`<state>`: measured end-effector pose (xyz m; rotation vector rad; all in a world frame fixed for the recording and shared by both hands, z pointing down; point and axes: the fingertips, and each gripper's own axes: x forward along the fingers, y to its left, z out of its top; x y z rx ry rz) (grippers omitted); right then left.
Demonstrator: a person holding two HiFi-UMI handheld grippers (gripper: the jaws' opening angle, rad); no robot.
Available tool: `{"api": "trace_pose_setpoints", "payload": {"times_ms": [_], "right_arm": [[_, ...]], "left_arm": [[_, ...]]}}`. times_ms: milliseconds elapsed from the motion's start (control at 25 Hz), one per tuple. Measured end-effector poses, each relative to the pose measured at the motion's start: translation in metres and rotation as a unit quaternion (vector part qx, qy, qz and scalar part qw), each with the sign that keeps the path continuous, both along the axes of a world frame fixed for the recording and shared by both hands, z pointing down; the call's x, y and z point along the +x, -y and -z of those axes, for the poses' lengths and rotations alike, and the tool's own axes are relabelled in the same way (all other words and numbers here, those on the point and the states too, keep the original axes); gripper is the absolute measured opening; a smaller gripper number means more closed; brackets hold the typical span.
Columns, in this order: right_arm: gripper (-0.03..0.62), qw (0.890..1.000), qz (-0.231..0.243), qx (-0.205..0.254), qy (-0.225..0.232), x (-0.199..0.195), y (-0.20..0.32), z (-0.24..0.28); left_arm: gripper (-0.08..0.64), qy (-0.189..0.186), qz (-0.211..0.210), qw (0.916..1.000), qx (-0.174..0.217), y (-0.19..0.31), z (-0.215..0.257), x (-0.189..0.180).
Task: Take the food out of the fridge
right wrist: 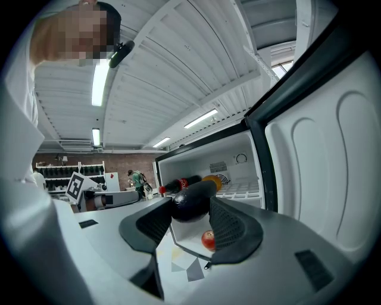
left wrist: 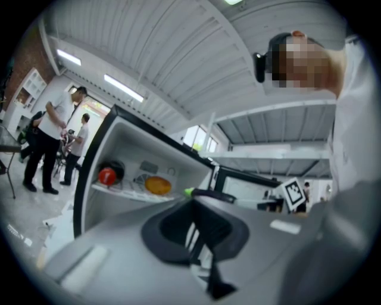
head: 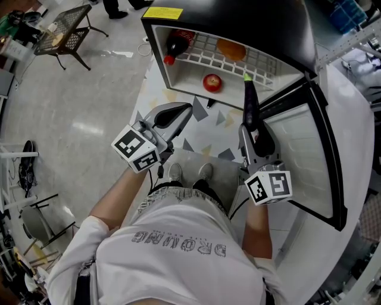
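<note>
Gripping the eggplant (head: 250, 102) by its fat end, your right gripper (head: 252, 128) has its fingers spread wide around it, just outside the fridge (head: 238, 18) beside the open door (head: 309, 155). Your left gripper (head: 178, 113) has its fingers together on nothing. Expect a light, firm vegetable with glossy, slippery skin, so hold the thick middle. The apple (head: 212, 82), orange (head: 231, 49) and cola bottle (head: 178, 43) sit inside, above a polished floor (head: 89, 113) in a busy workshop.
</note>
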<state>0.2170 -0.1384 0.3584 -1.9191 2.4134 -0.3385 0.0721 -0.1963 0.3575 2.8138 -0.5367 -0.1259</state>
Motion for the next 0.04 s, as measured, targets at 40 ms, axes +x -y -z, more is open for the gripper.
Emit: {"api": "trace_pose_setpoints", "payload": {"times_ms": [40], "right_arm": [[0.189, 1.0, 0.0, 0.0, 0.0, -0.0002, 0.0004, 0.0002]], "left_arm": [[0.006, 0.0, 0.0, 1.0, 0.0, 0.0005, 0.0001, -0.0001]]}}
